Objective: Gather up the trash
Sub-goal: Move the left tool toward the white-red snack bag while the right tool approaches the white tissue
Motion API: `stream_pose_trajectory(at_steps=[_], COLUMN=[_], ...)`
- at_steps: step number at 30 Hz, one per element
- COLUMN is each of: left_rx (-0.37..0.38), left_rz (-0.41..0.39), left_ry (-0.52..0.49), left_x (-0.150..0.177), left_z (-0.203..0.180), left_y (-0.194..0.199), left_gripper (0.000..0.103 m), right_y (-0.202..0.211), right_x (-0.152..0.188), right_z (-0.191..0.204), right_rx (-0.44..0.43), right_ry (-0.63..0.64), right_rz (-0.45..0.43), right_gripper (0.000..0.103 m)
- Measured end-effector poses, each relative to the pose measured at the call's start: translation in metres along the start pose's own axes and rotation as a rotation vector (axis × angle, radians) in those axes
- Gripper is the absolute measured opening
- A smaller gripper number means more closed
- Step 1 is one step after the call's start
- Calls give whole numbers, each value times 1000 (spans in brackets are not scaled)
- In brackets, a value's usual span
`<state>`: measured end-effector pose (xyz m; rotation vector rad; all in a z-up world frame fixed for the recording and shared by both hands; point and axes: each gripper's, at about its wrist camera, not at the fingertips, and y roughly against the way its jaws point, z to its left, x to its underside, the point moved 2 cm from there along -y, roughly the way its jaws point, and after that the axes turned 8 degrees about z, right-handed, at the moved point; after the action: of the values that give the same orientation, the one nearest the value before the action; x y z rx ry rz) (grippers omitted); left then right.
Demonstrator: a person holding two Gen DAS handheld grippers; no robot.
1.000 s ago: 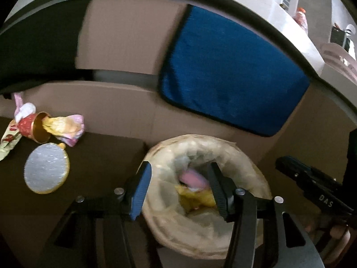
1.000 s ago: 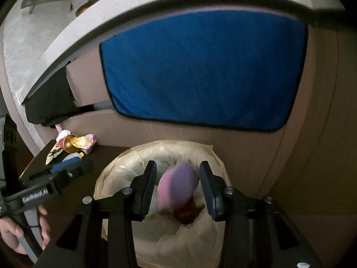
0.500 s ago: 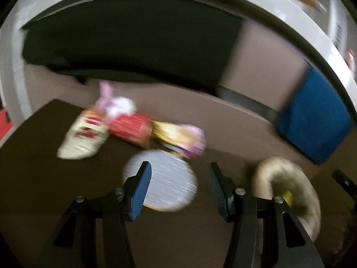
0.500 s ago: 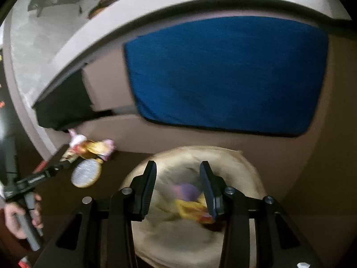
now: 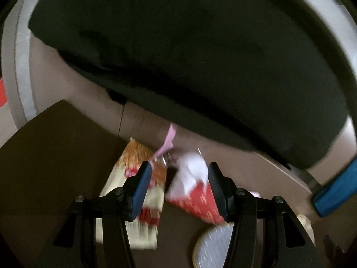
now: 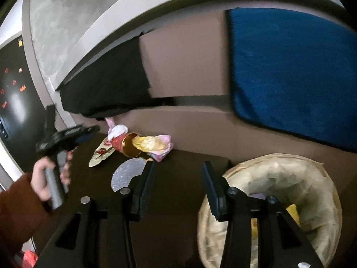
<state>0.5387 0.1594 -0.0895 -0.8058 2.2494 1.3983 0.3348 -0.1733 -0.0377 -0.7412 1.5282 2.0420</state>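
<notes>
My left gripper is open and hangs just above a pile of litter on the dark table. A red paper cup stuffed with white tissue lies between its fingers, untouched. A cream and orange wrapper lies under the left finger. In the right wrist view the cup lies on its side beside a yellow and pink wrapper and a silver round lid. My right gripper is left of the lined basket, its jaws opening with nothing between them.
A yellow wrapper lies inside the basket. A black cloth and a blue towel hang over the counter front behind the table. A hand in a rust sleeve holds the left gripper at the table's left.
My left gripper swung from above the basket leftward to the litter pile. My right gripper let a purple wad fall into the basket, then moved left off it.
</notes>
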Motion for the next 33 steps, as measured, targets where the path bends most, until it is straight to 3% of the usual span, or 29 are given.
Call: stream_pose_trajectory(at_steps=[5, 6, 7, 9, 12, 18, 24, 27, 31, 33], left_rx=[-4, -1, -6, 7, 22, 89, 122, 89, 62, 48], left_rz=[20, 45, 81, 138, 136, 263, 175, 128, 92, 81], left_ry=[1, -11, -33, -83, -137, -212, -217, -181, -124, -98], left_x=[-17, -16, -11, 3, 21, 78, 107, 101, 100, 100], left_z=[3, 2, 0, -3, -8, -17, -9, 11, 45, 61], left_y=[-30, -35, -38, -40, -24, 9, 77, 107, 144, 158], left_gripper=[52, 47, 36, 29, 23, 21, 23, 30, 31, 32], right_y=[-14, -17, -20, -24, -27, -44, -65, -80, -108, -124], right_x=[2, 2, 2, 2, 3, -2, -10, -23, -47, -56], right_z=[11, 12, 13, 15, 17, 28, 57, 81, 132, 157], right_rx=[49, 53, 56, 53, 49, -15, -55, -91, -147, -135], right_ry=[50, 52, 53, 55, 59, 38, 74, 104, 161, 175], right_rz=[49, 58, 68, 76, 77, 98, 118, 115, 94, 75], right_gripper=[42, 42, 42, 42, 42, 42, 42, 42, 42, 43])
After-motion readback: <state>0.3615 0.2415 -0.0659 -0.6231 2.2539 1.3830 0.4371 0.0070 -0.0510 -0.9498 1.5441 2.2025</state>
